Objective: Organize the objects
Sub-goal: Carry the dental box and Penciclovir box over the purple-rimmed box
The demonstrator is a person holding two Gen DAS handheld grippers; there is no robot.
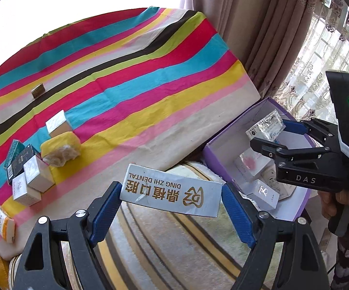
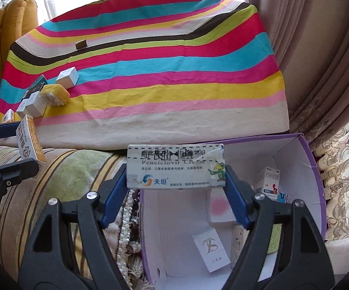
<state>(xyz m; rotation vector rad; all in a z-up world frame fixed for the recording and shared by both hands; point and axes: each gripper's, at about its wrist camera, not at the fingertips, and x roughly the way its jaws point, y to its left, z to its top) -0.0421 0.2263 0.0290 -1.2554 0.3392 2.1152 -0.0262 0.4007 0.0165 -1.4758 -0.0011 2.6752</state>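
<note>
My left gripper is shut on a flat silver dental box with gold print, held in the air over a striped rug. In the right wrist view that same box shows at the far left. My right gripper is shut on a white cream box with a green bird print, held above the near rim of a purple cardboard box. The left wrist view shows this cream box over the purple box, which has several small packets inside.
A table under a striped cloth carries a cluster of small boxes, a yellow pouch and a small brown box farther back. Curtains hang at the right. A yellow chair stands at the left.
</note>
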